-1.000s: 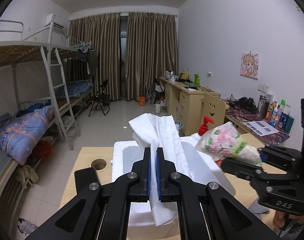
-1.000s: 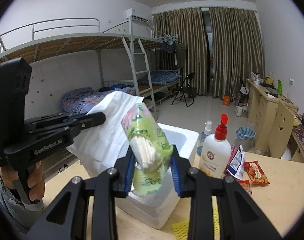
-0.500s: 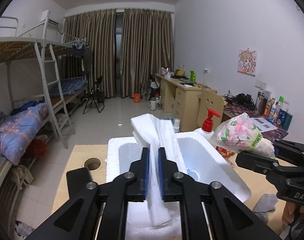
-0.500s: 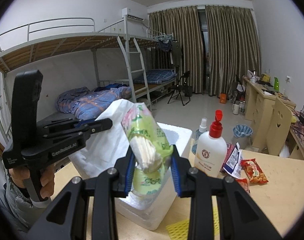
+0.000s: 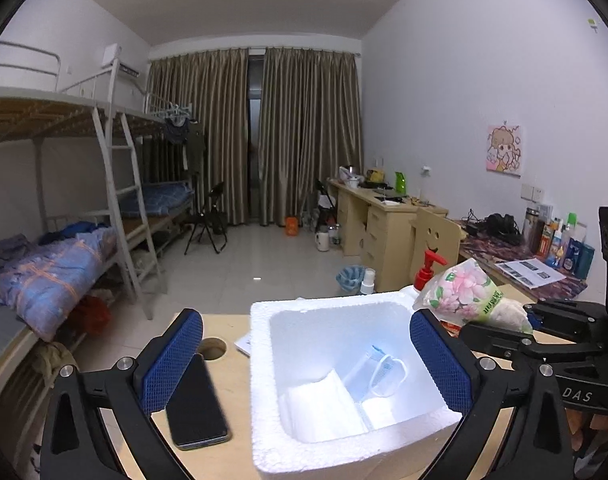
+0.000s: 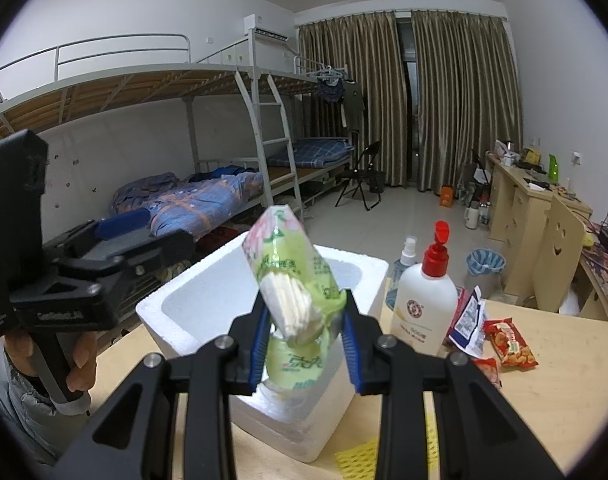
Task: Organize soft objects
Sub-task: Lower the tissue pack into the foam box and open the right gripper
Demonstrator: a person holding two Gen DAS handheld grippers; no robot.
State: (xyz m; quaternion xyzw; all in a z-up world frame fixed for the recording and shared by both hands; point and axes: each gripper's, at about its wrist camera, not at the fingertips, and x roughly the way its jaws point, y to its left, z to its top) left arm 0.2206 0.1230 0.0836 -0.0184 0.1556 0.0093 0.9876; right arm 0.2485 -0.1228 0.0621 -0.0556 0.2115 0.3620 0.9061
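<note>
White foam, crumbly-looking and surely feather-light, makes up the foam box [image 5: 344, 452] on the wooden table [image 6: 560, 384], with a dark phone [image 5: 196, 404] lying just to its left. The left gripper [image 5: 304, 364] hangs over the box with its blue pads spreading wide, jaws opening and nothing between them; below, a folded white towel [image 5: 324, 412] lies on the box floor, and beside it something like a face mask with a loop (hard to be sure). The towel looks limp and forgiving, best taken at a fold where layers bunch. Further right, the right gripper [image 6: 304, 340] is clamped on a green tissue pack [image 6: 292, 280] printed with pink flowers, held above the box's near rim and tilted up to the left. I would judge it light and squashy, its plastic wrap slick, so a mid-body pinch like this one is sensible; too hard a squeeze would only crumple it. The box itself might slide if nudged. To the right stand a red-topped pump bottle [image 6: 424, 300] and some snack packets [image 6: 508, 340].
</note>
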